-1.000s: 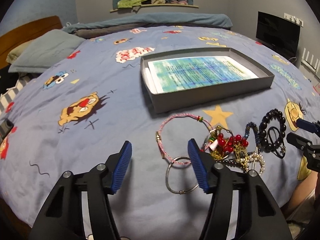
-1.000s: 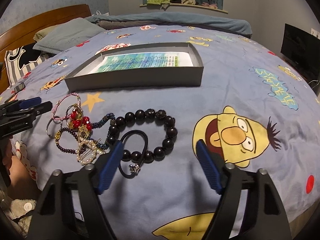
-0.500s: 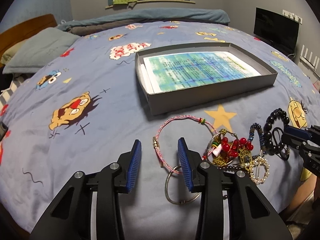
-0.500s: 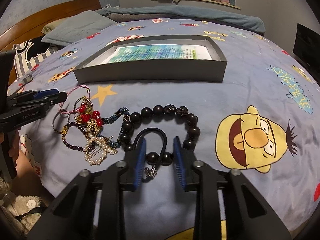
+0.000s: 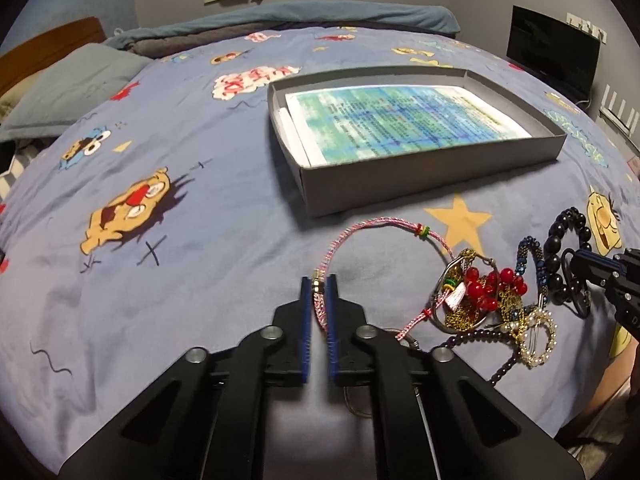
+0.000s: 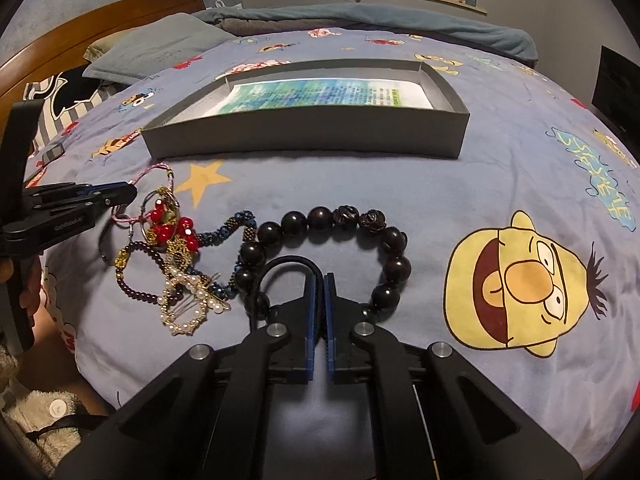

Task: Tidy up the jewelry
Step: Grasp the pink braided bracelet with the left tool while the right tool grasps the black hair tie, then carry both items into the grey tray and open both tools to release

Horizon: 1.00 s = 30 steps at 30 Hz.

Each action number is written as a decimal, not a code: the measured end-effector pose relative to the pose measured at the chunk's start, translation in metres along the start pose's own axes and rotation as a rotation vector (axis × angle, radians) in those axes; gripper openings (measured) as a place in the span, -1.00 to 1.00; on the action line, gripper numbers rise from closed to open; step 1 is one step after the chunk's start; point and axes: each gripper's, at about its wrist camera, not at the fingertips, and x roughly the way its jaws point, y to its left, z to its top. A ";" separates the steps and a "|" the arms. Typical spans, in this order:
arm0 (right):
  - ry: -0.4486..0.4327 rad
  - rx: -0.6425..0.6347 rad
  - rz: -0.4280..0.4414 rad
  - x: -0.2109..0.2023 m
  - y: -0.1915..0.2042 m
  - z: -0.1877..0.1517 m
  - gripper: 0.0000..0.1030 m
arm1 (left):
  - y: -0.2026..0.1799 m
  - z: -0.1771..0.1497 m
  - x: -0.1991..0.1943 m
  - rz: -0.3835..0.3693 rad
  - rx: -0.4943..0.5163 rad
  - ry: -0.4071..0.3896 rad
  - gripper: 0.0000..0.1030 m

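A tangle of jewelry (image 5: 484, 296) lies on the bedspread in front of a grey box (image 5: 432, 176). My left gripper (image 5: 319, 282) is shut on the pink cord bracelet (image 5: 376, 224) near its gold clasp. My right gripper (image 6: 319, 280) is shut on a black cord loop (image 6: 288, 260) that lies inside a large black bead bracelet (image 6: 320, 216). The tangle (image 6: 176, 256) sits left of it with red beads, pearls and gold chain. The box (image 6: 304, 140) holds a printed blue-green sheet.
The bed's front edge runs just below both grippers. A grey pillow (image 5: 68, 92) and wooden headboard (image 6: 100, 20) are at the far left. A dark screen (image 5: 552, 60) stands at the right wall. A plush toy (image 6: 28, 412) lies below the bed edge.
Both grippers moved forward and down to the jewelry and closed: the left onto the pink cord bracelet, the right onto the black cord loop.
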 end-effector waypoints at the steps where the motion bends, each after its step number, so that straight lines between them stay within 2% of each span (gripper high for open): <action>1: -0.010 -0.006 0.004 -0.003 0.001 0.000 -0.92 | 0.000 0.001 -0.004 -0.003 0.003 -0.013 -0.87; 8: -0.081 -0.002 0.028 -0.021 -0.002 0.008 -0.93 | -0.007 0.012 -0.045 -0.022 0.025 -0.116 -0.87; 18: -0.178 -0.001 0.034 -0.048 -0.009 0.040 -0.93 | -0.013 0.041 -0.101 -0.053 0.061 -0.270 -0.90; 27: -0.241 0.005 0.024 -0.056 -0.018 0.074 -0.93 | -0.011 0.071 -0.119 -0.044 0.079 -0.346 -0.90; 30: -0.256 0.038 0.036 -0.054 -0.028 0.089 -0.93 | -0.007 0.085 -0.120 -0.074 0.060 -0.357 -0.90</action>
